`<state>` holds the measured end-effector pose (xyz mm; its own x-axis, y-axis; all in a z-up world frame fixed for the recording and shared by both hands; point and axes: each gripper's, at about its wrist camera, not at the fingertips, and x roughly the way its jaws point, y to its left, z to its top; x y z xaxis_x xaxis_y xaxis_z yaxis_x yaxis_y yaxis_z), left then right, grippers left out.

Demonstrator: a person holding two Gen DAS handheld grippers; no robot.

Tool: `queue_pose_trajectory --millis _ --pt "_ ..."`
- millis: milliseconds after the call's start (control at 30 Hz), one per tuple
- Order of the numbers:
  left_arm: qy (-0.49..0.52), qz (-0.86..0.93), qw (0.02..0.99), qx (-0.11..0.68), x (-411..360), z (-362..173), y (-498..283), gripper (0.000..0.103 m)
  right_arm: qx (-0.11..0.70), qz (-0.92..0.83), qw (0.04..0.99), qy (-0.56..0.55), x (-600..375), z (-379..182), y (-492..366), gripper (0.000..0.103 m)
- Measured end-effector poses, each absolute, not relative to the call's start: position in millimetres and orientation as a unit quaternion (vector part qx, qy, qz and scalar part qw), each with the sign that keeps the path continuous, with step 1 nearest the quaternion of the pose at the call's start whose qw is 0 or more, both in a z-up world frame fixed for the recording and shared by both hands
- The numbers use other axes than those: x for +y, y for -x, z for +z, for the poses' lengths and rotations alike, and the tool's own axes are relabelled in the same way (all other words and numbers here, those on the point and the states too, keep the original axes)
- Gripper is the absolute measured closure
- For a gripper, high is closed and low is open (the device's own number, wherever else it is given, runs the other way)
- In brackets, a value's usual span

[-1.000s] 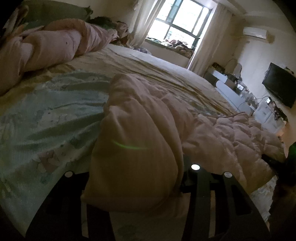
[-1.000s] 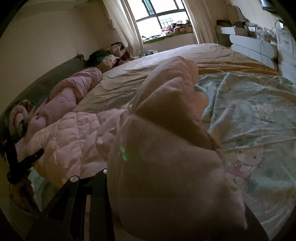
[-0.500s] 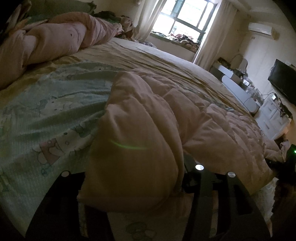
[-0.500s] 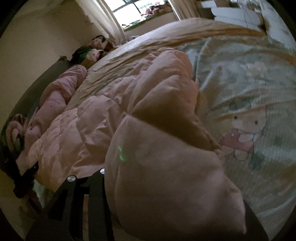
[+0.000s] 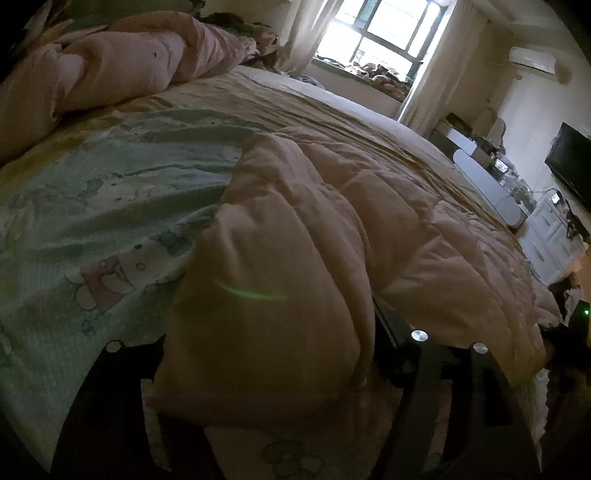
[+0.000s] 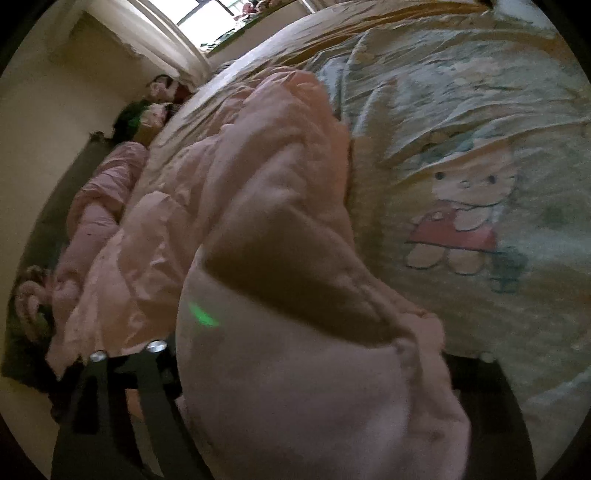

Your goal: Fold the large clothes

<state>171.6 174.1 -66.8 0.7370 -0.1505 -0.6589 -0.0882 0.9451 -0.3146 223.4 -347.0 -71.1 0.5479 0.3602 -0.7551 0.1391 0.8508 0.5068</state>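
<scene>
Left gripper (image 5: 266,376) — dark fingers (image 5: 110,373) low in its own view, one at each side of a thick fold of the pink quilted coat (image 5: 332,236). Jaws opening, with the coat fold lying between them; whether the pads still press the fabric cannot be told, since the fold covers the tips.

Ahead and to the left of this gripper: pale green cartoon-print sheet (image 5: 92,221) spread over the bed. Farther ahead on the left, a rolled pink duvet (image 5: 122,66) near the head of the bed.

Straight ahead: the coat's puffy body runs away from the fingers and off to the right, lying on the tan bedspread (image 5: 314,107). Beyond it, a bright window (image 5: 384,33) with pale curtains.

Far right of this gripper: a white cabinet (image 5: 554,236), a dark television screen (image 5: 572,162), a wall air conditioner (image 5: 532,61).

Right gripper (image 6: 295,387) — left finger (image 6: 147,391) with two bright screws showing beside the coat (image 6: 258,206), the other finger mostly hidden behind cloth. Jaws opening, another bunched fold of the coat between them; contact with the pads is hidden.

Left of this gripper: the coat's quilted panel, then the pink duvet (image 6: 99,206) along the wall. Right of it: the sheet (image 6: 461,147) with a cat-character print (image 6: 465,218).
</scene>
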Motion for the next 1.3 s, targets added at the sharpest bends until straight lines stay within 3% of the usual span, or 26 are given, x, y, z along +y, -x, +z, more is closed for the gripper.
queue_pose_trajectory --millis 133,267,400,533,700,967,1300 --pt "0.167 -0.011 0.916 0.364 173.4 -66.4 -169.3 0.037 0.473 0.056 0.844 -0.245 -349.0 -55.3 -213.0 0.016" --pt "0.151 0.014 0.920 0.361 170.5 -59.2 -158.6 0.020 0.464 0.044 0.857 -0.219 -352.1 -38.2 -197.8 0.016" --pt "0.141 0.030 0.925 0.351 170.7 -47.9 -140.9 0.011 0.425 0.019 0.887 -0.180 -350.3 -12.0 -174.8 0.014" --pt "0.138 0.031 0.934 0.329 165.9 -29.5 -115.9 0.010 0.341 0.015 0.933 -0.114 -333.9 31.5 -145.5 0.004" --pt "0.118 0.023 0.947 0.296 149.7 2.0 -78.7 0.009 0.273 0.048 0.959 -0.057 -294.2 68.8 -113.3 0.004" --pt "0.102 -0.004 0.957 0.271 112.4 28.1 -23.9 0.009 0.247 0.095 0.964 -0.038 -235.1 72.6 -58.4 0.004" --pt "0.089 -0.035 0.956 0.277 84.2 18.4 9.1 0.009 0.264 0.131 0.955 0.011 -178.9 47.8 -17.1 0.004"
